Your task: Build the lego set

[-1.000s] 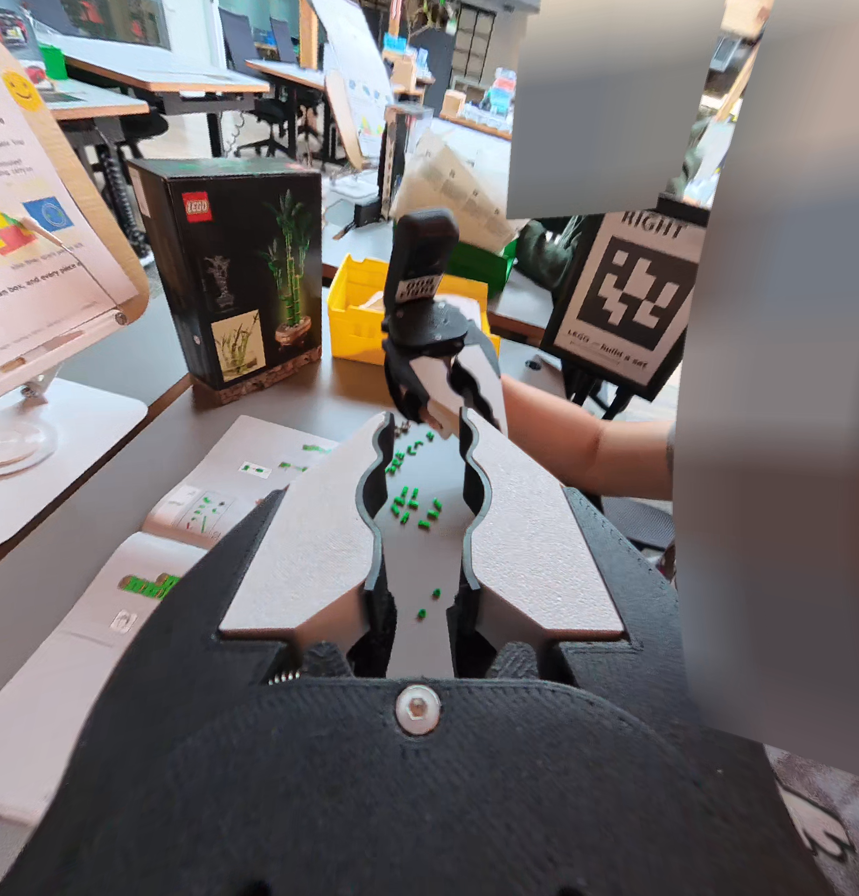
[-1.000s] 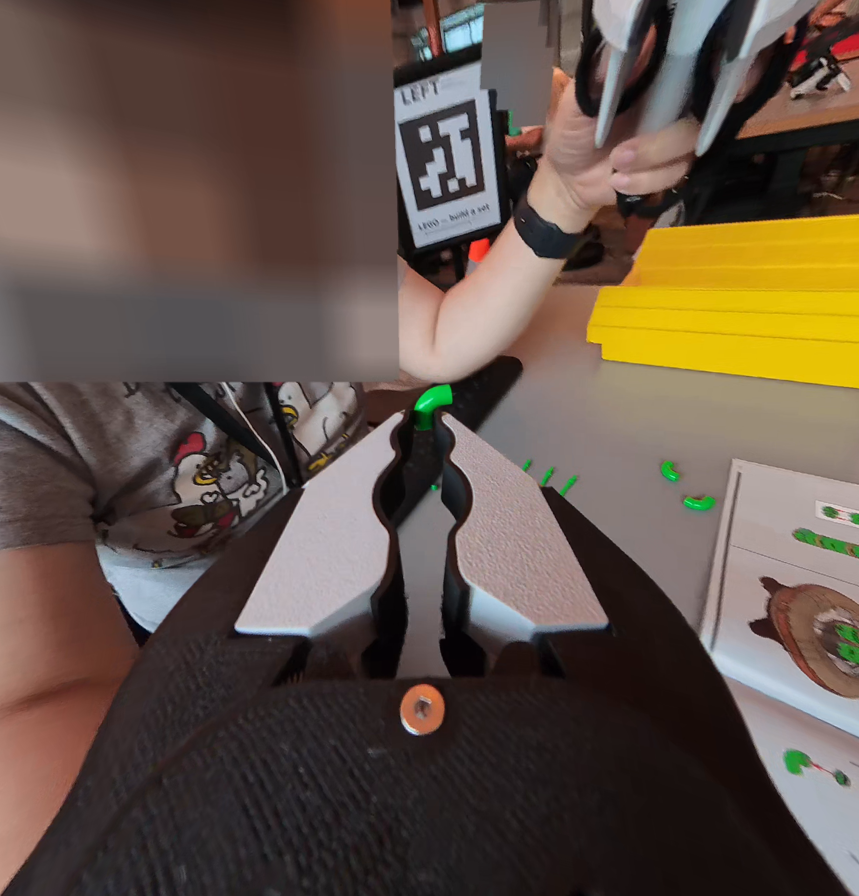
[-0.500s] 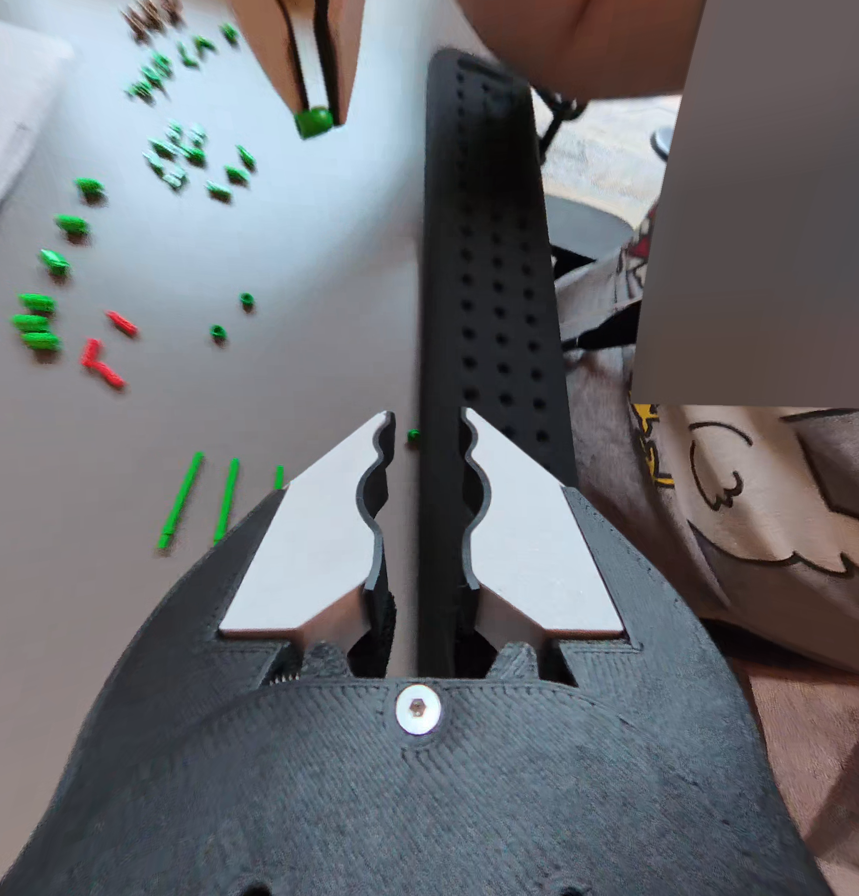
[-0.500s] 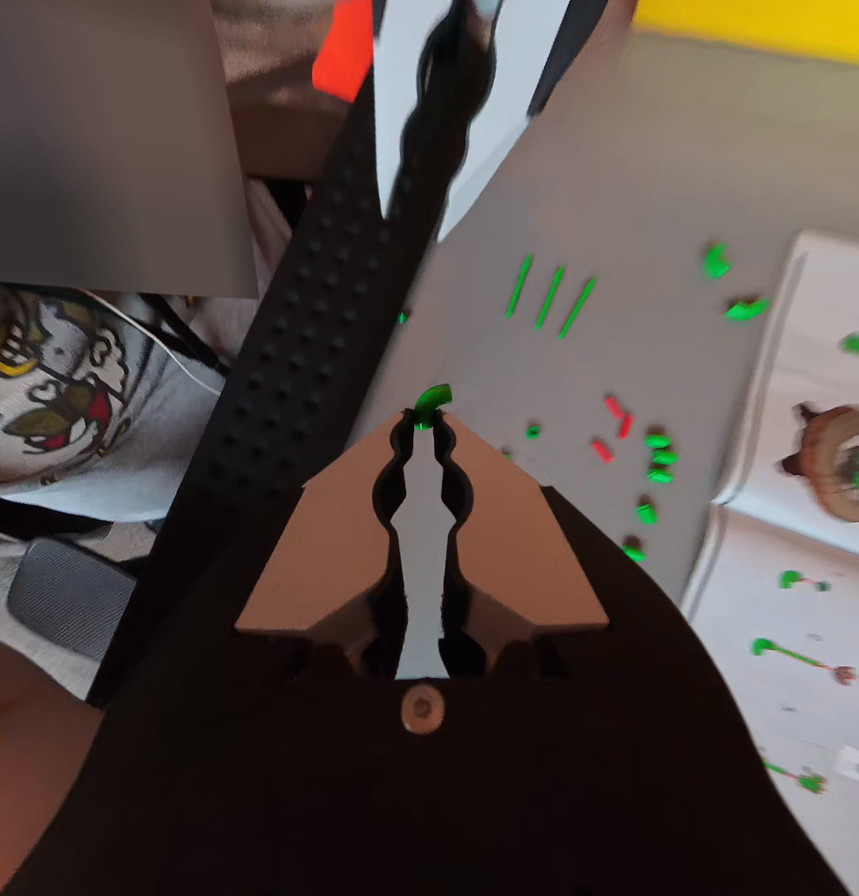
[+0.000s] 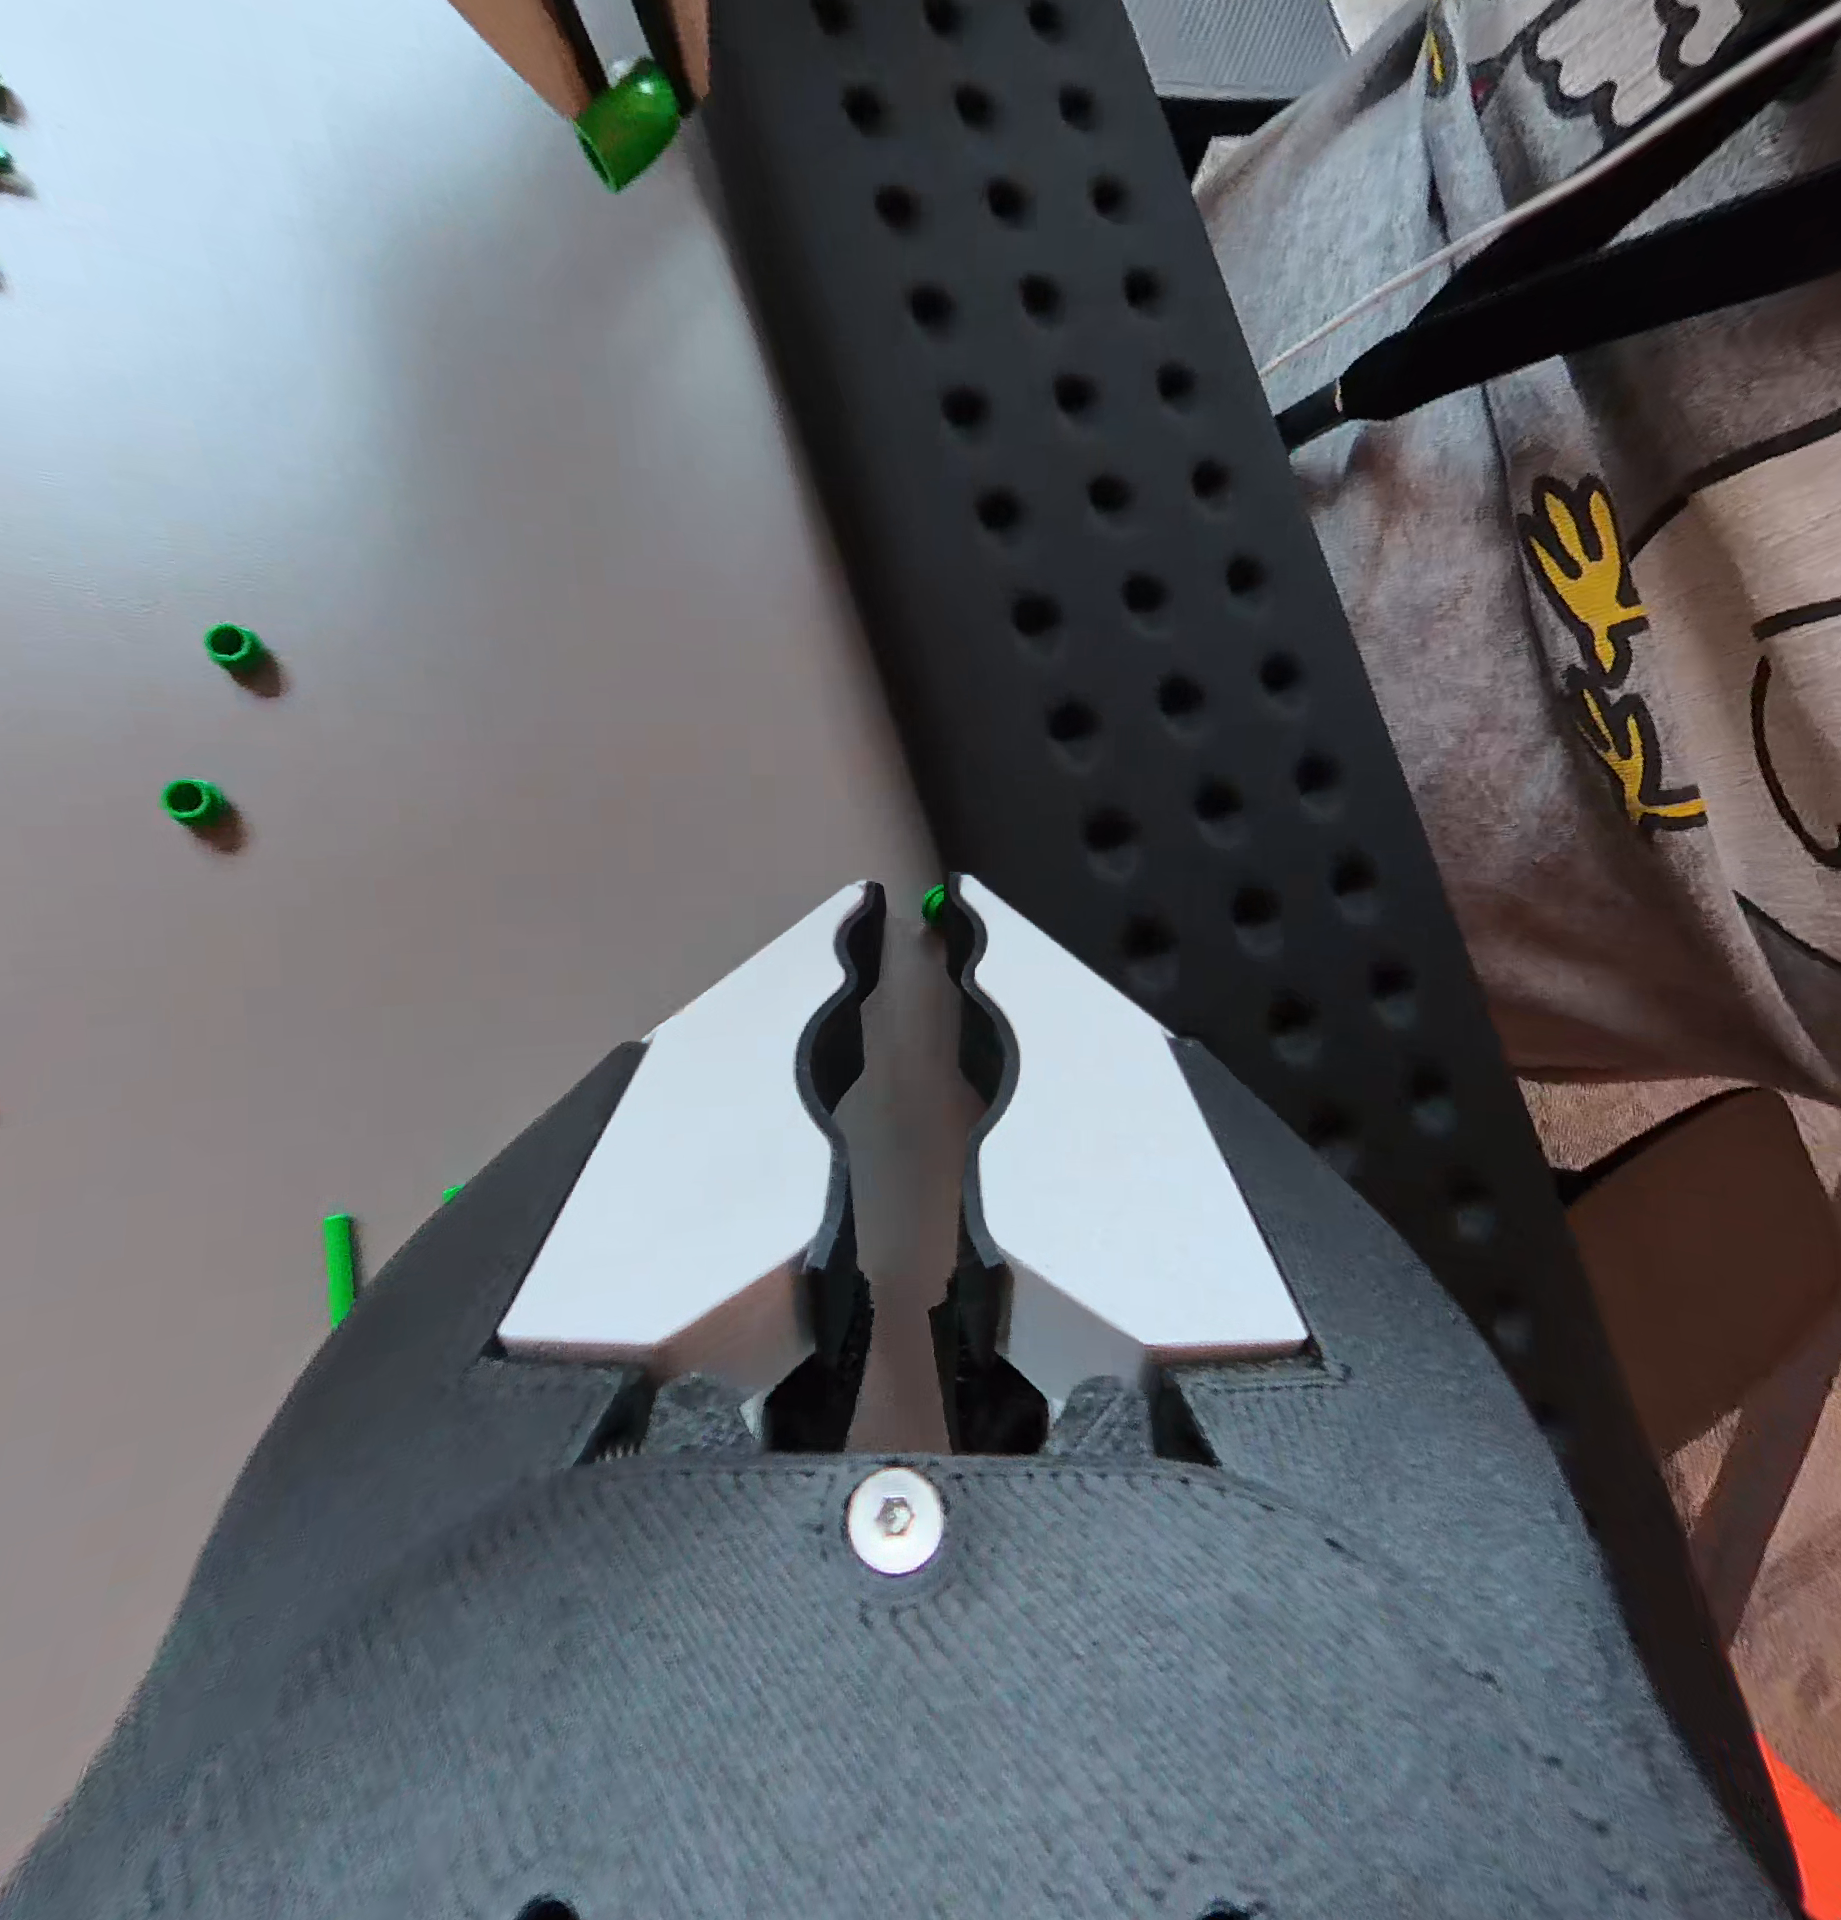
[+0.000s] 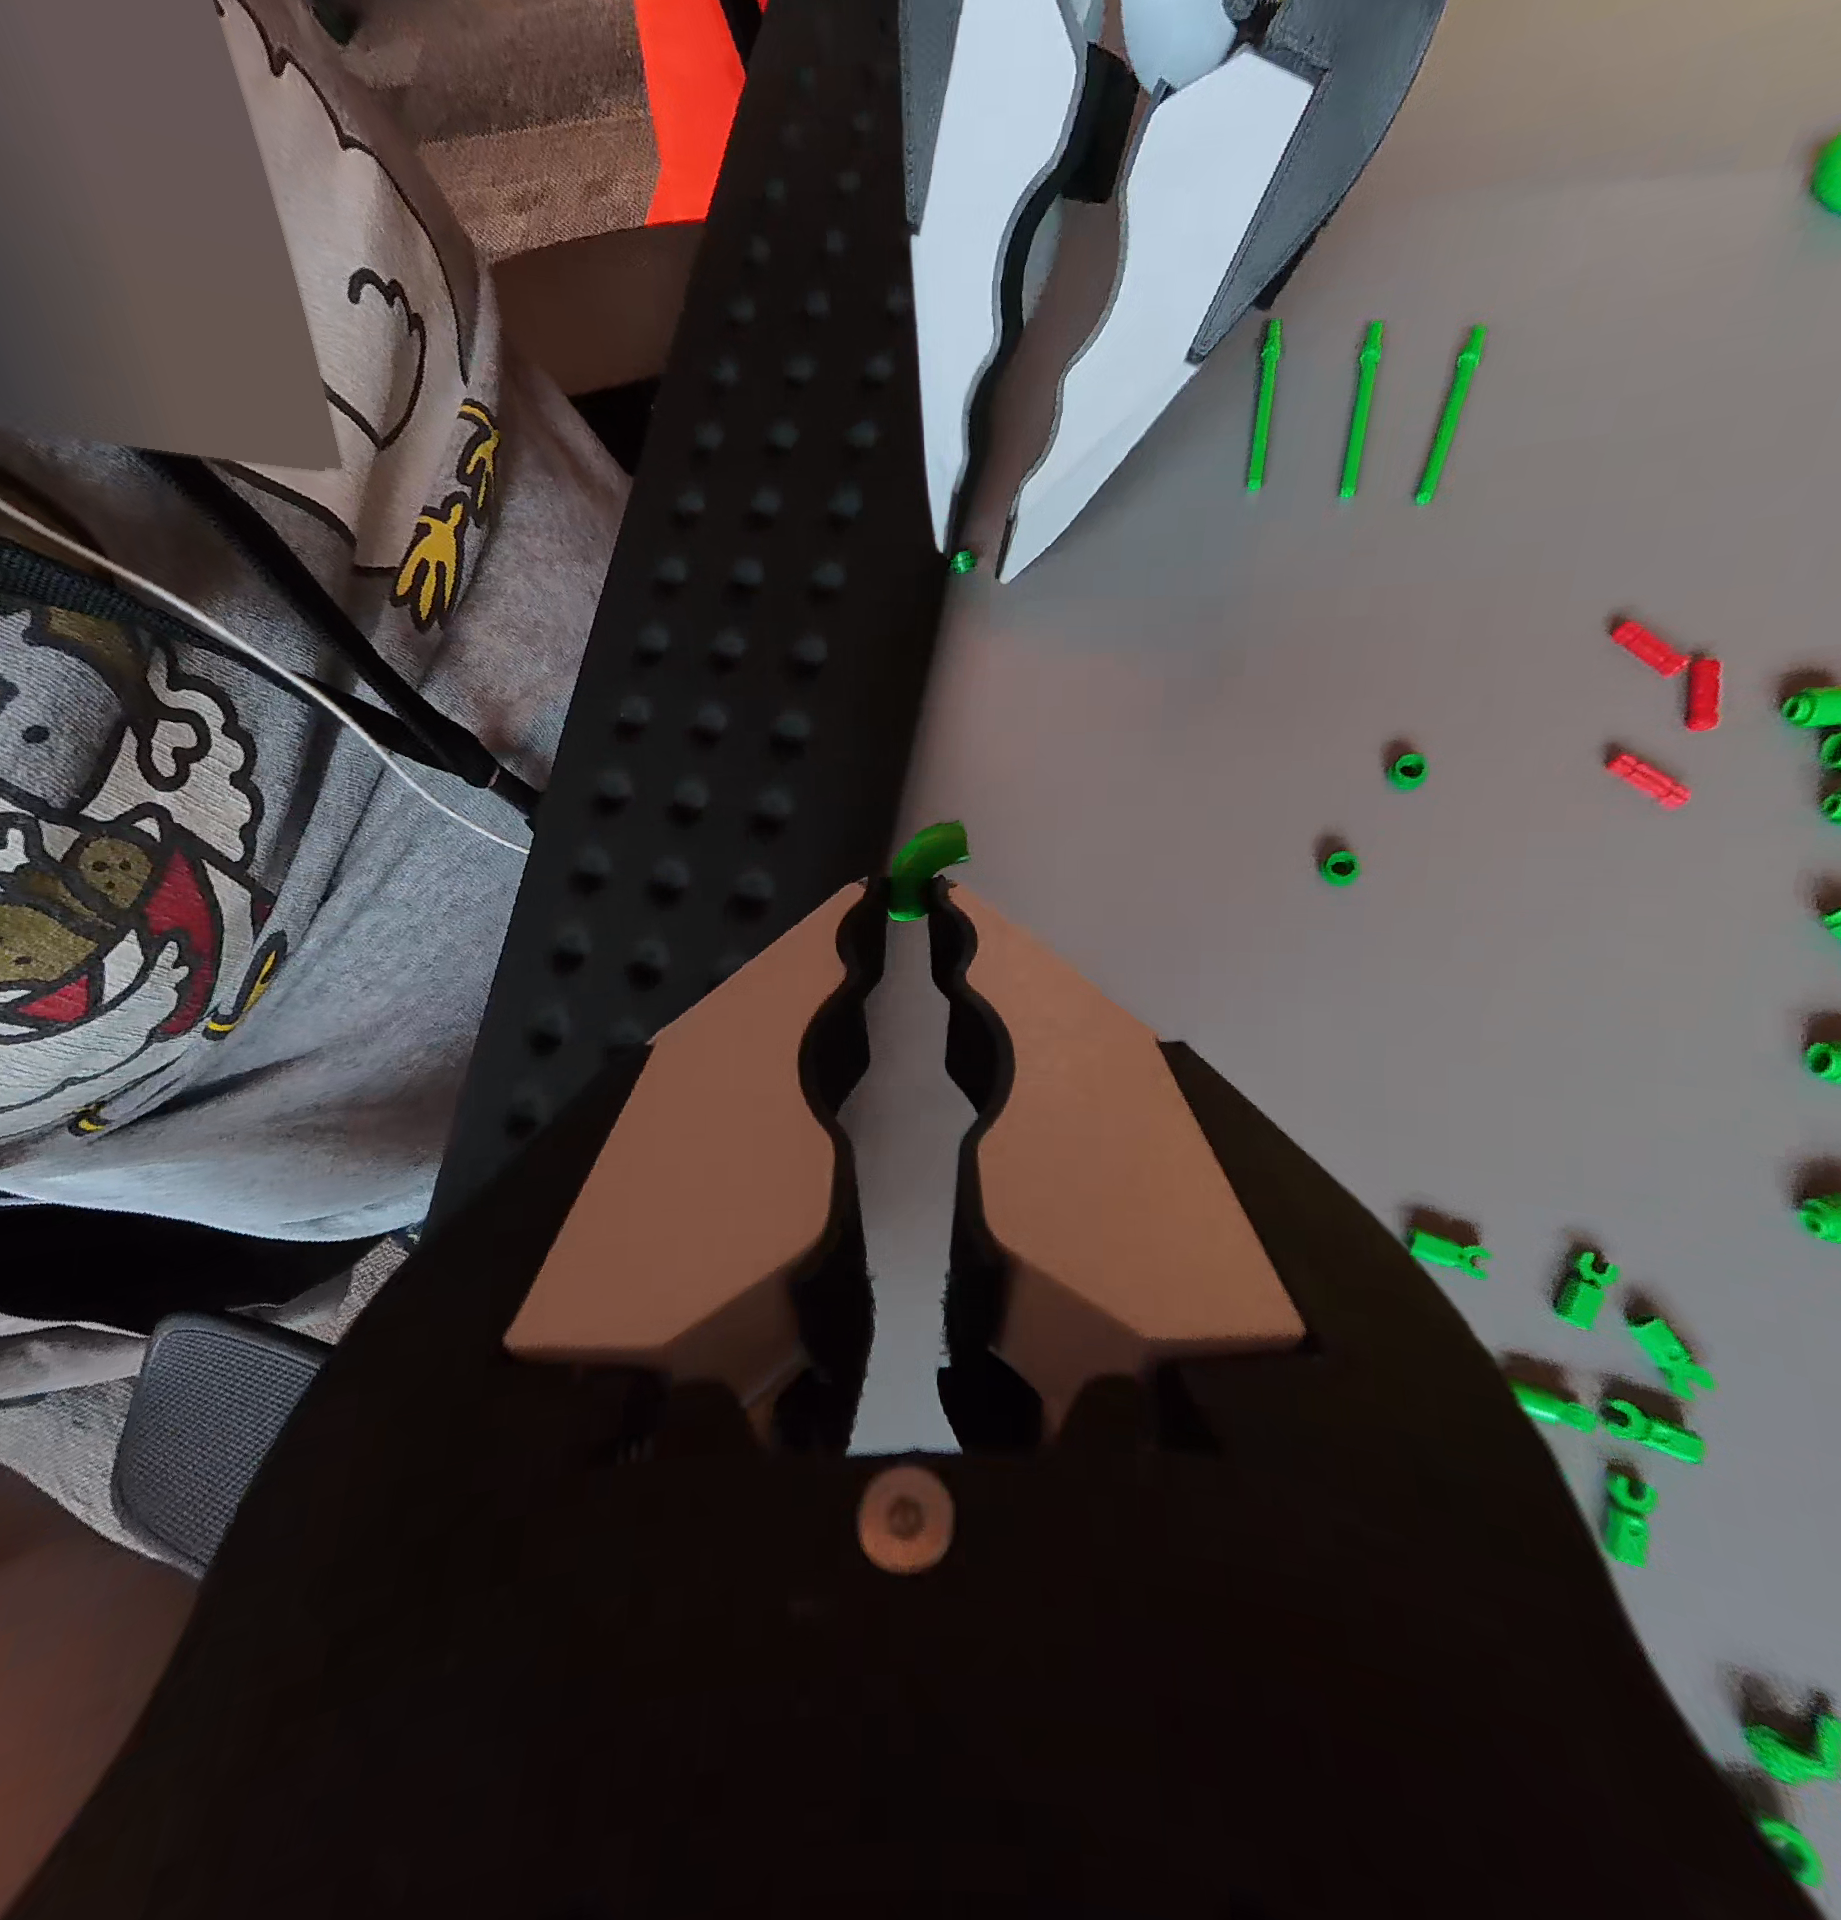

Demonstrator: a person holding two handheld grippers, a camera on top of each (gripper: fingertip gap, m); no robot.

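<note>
Gripped a curved green piece point(image 6: 921, 862) at the very tips of the right hand-held gripper point(image 6: 908, 888), jaws nearly closed on it, just above the grey bench point(image 6: 1155, 727) and beside the black perforated strip point(image 6: 750, 582) along the bench edge. Seen also from the left wrist view, at the top: same right hand-held gripper point(image 5: 625, 62) with the green piece point(image 5: 625, 125) sticking out below its tips.

Kept the left hand-held gripper point(image 5: 914, 899) at a narrow gap, tips down at the bench right by the strip point(image 5: 1103, 520). Nothing clamped there; touched only a tiny green stud point(image 5: 934, 902) against the inside of one fingertip. Confirmed from the right wrist view: left hand-held gripper point(image 6: 983, 561) pointing down, stud point(image 6: 962, 562) on the bench at one tip.

Scattered over the bench farther out: two round green studs point(image 6: 1407, 769), three thin green rods point(image 6: 1363, 410) side by side, three red pins point(image 6: 1664, 665), a cluster of green clips point(image 6: 1581, 1288). Beyond the strip, a person's grey printed shirt point(image 5: 1518, 312).
</note>
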